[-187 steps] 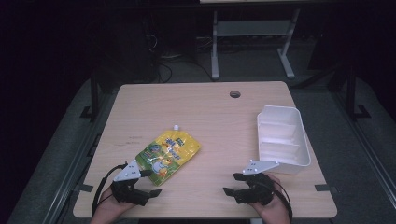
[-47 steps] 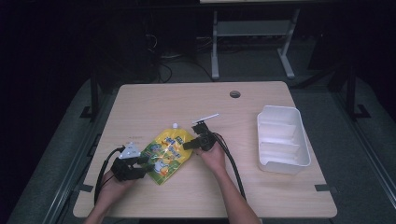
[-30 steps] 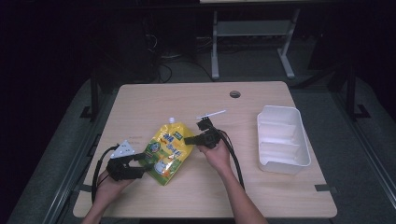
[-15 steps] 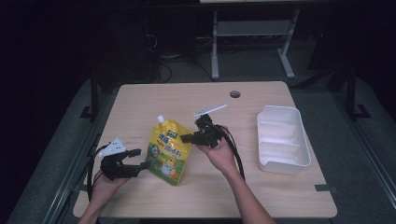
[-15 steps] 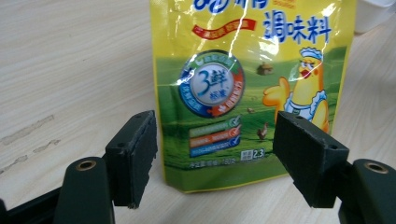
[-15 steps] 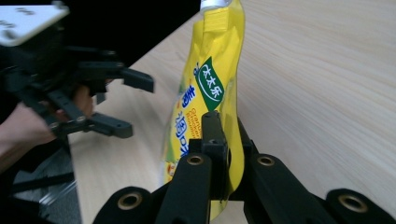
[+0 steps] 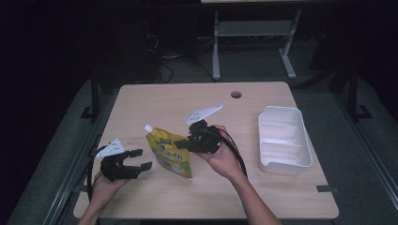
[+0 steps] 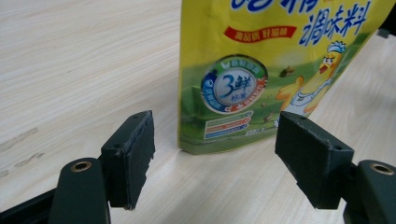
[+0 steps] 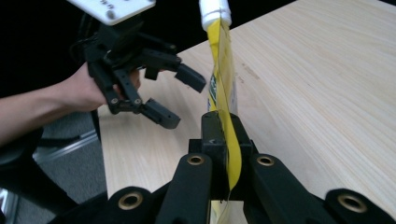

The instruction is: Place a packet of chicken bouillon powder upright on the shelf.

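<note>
The right gripper [image 7: 180, 144] is clamped on the pouch's [image 7: 170, 154] edge and has lifted it upright, near the table's [image 7: 263, 197] front-left part. The left gripper [image 7: 141, 159] has just been opening; its jaws stand apart, empty, beside the pouch. The handover looks done.

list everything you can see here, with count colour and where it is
seasoning pouch: 1, yellow and green with a white spout, standing upright at the table's middle left, one edge pinched in the right tool
tray: 1, white, divided inside, on the table's right side
table: 1, light wood, with a round dark hole near its far edge
metal frame: 1, grey, on the floor behind the table
left tool: 1, black with a grey plate, near the left front, jaws open and apart from the pouch, having just been opening
right tool: 1, black with a grey plate, shut on the pouch
hands: 2, coming in from the near edge
</note>
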Action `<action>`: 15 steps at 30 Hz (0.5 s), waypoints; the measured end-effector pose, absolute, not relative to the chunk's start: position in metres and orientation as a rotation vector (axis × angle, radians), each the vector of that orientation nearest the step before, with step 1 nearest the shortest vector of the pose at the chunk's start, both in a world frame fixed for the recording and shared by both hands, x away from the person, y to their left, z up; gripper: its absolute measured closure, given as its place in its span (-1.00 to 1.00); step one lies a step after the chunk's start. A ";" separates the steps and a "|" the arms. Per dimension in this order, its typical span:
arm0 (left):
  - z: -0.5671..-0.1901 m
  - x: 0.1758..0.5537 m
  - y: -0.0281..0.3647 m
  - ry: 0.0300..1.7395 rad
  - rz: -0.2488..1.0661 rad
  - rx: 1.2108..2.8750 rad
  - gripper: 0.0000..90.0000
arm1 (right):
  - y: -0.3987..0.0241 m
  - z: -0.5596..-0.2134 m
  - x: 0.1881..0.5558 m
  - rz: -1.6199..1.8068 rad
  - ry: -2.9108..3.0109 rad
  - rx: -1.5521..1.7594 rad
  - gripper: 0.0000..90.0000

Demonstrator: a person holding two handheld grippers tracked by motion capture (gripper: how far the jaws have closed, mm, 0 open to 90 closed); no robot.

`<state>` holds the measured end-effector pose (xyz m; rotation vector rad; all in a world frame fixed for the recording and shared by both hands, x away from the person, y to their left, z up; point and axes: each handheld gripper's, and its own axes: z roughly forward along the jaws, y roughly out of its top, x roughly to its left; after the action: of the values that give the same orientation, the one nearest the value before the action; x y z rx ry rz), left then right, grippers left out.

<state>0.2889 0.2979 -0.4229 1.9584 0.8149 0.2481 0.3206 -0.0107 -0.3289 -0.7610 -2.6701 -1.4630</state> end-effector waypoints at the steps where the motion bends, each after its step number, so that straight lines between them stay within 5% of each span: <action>1: -0.423 0.289 0.298 0.810 0.245 1.956 -0.38 | -0.010 -0.325 0.315 -1.455 -2.694 -0.723 0.99; 10: -0.422 0.289 0.296 0.735 0.108 1.915 -0.37 | -0.010 -0.318 0.301 -1.451 -2.723 -0.573 0.99; 15: -0.424 0.289 0.292 0.681 0.020 1.920 -0.02 | -0.012 -0.324 0.301 -1.461 -2.692 -0.533 0.99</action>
<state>0.2888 0.2919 -0.4242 1.9196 0.6813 0.0201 0.3008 -0.0123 -0.3237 -0.5334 -2.6923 -1.4610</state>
